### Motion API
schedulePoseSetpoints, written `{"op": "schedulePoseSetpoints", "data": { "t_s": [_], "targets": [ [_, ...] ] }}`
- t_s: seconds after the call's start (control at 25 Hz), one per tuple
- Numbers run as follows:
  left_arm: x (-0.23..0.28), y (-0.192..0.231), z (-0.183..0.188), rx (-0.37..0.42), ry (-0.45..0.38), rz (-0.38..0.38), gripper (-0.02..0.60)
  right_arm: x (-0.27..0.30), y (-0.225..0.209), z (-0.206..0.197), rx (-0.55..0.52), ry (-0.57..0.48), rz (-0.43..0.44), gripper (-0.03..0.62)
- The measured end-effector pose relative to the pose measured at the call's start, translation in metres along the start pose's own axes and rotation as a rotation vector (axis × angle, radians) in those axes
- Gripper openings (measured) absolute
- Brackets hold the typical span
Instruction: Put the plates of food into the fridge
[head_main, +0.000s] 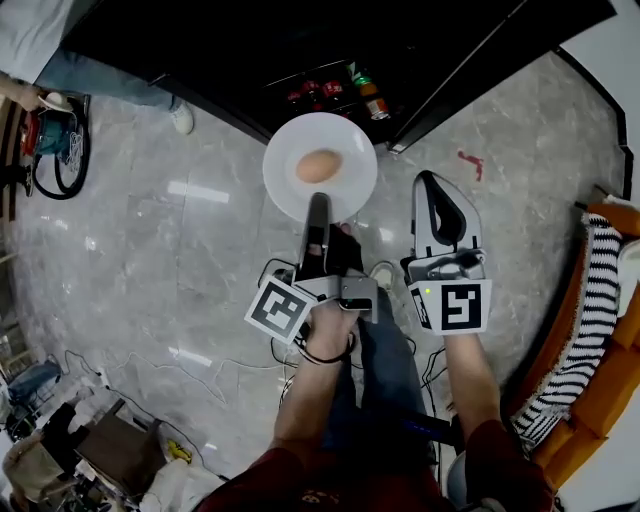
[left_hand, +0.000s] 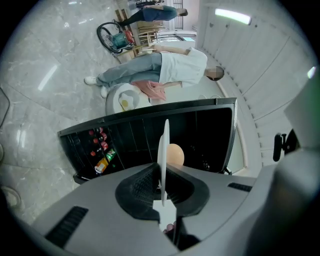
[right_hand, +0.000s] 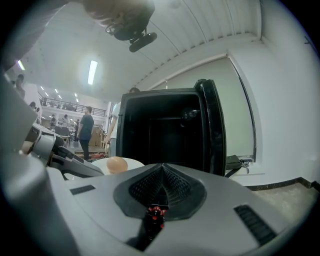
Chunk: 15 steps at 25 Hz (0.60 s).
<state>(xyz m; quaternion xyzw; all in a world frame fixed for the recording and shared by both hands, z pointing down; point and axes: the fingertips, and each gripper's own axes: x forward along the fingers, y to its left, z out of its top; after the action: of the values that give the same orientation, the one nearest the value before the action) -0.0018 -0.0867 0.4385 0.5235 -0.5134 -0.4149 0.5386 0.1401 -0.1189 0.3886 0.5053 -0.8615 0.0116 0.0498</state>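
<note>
An open black fridge (head_main: 250, 40) fills the top of the frame, seen from above, with drink cans (head_main: 340, 90) showing at its lower edge. Just below it, at upper centre, the left claw (head_main: 319, 205) pinches the near rim of a white plate (head_main: 355, 150), which hangs over bare floor and is not yet inside. One round, tan, egg-shaped food item (head_main: 319, 166) sits loose at the plate's middle.

The likely risk is that a one-edge grip lets the plate tip, so the food would roll off. The far rim could also knock the fridge frame going in. The right claw (head_main: 432, 190), at centre right, is pressed together and empty, so it gives no support.

The floor (head_main: 180, 260) is glossy grey marble. An orange sofa (head_main: 610, 400) with a striped cloth (head_main: 585, 320) lies at right. A person's legs (head_main: 100, 72) are at upper left, and loose cables (head_main: 150, 370) at lower left.
</note>
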Motion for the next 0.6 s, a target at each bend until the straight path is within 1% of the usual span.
{"op": "schedulePoseSetpoints", "data": {
  "t_s": [0.08, 0.24, 0.4, 0.6],
  "targets": [
    [0.005, 0.009, 0.001, 0.01, -0.004, -0.001, 0.021, 0.005, 0.0, -0.009, 0.0, 0.002, 0.007, 0.011],
    [0.014, 0.021, 0.002, -0.011, -0.015, -0.01, 0.021, 0.013, -0.001, -0.021, -0.005, -0.01, 0.008, 0.011],
    [0.014, 0.023, 0.002, -0.024, -0.023, -0.02, 0.021, 0.011, 0.0, -0.024, -0.022, -0.023, 0.004, 0.011],
    [0.019, 0.021, 0.004, -0.024, -0.04, -0.026, 0.021, 0.012, -0.005, -0.024, -0.01, -0.028, -0.006, 0.011]
  ]
}}
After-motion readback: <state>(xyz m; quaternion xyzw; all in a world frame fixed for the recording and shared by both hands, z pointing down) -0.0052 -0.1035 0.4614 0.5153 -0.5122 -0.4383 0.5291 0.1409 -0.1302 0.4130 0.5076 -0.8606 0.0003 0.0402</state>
